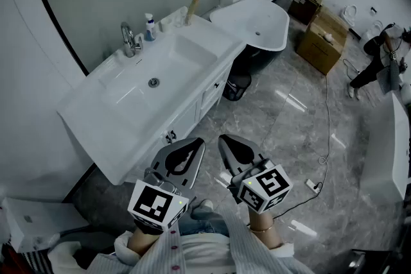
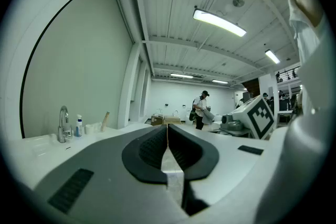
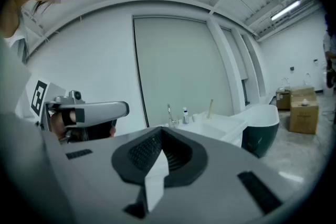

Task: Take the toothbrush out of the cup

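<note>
At vanity [image 1: 96, 106] far end, toothbrush [image 1: 192, 8] well apart from right gripper [image 1: 223, 138].

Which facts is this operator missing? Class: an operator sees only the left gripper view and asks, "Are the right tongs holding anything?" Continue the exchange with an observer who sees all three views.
Observer: No. The right gripper has its tongs shut together, with nothing between them.
Operator: Are the grippers above the vanity top?
Observer: No. In the head view it and the left gripper sit short of the white rectangular vanity, over the grey marble floor.
Operator: What stands past the tan upright toothbrush?
Observer: A white oval bathtub, just beyond the vanity's far end.
</note>
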{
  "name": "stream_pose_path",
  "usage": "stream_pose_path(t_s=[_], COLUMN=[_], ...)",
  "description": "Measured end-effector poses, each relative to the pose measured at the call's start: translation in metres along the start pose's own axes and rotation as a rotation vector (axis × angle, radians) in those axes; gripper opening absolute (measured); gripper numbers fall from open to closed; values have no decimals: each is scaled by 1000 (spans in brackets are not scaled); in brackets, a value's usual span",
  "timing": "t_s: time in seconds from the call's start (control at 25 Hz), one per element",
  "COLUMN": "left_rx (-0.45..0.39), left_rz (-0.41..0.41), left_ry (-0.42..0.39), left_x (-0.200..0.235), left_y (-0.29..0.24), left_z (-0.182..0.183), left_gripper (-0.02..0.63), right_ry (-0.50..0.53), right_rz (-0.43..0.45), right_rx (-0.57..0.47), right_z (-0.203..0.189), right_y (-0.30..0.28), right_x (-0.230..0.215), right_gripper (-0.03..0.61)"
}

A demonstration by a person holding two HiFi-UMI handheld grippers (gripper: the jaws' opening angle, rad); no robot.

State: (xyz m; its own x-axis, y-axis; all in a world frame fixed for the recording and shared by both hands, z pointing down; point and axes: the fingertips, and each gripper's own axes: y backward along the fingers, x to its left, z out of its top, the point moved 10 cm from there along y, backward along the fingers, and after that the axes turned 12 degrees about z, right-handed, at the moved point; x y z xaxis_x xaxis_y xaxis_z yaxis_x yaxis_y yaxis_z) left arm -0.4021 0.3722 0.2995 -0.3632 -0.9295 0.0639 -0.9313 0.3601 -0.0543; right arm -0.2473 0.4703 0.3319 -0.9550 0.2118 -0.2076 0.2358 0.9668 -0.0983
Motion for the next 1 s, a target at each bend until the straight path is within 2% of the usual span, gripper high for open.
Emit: stream_pose_path(t_s=[0.68, 1.0], left_rx=[-17, 0], left_rz=[0, -1], left_ry=[-15, -10], left_x=[-52, -48], left_y=[-8, -27], left_z=[-7, -14], left_gripper=[21, 21], right_ry=[-9, -40], right_rz=[28, 27], right_rx=[-32, -31], right_z=[-13, -19], right_y=[51, 47], right_x=[-7, -22], right_gripper=[12, 12])
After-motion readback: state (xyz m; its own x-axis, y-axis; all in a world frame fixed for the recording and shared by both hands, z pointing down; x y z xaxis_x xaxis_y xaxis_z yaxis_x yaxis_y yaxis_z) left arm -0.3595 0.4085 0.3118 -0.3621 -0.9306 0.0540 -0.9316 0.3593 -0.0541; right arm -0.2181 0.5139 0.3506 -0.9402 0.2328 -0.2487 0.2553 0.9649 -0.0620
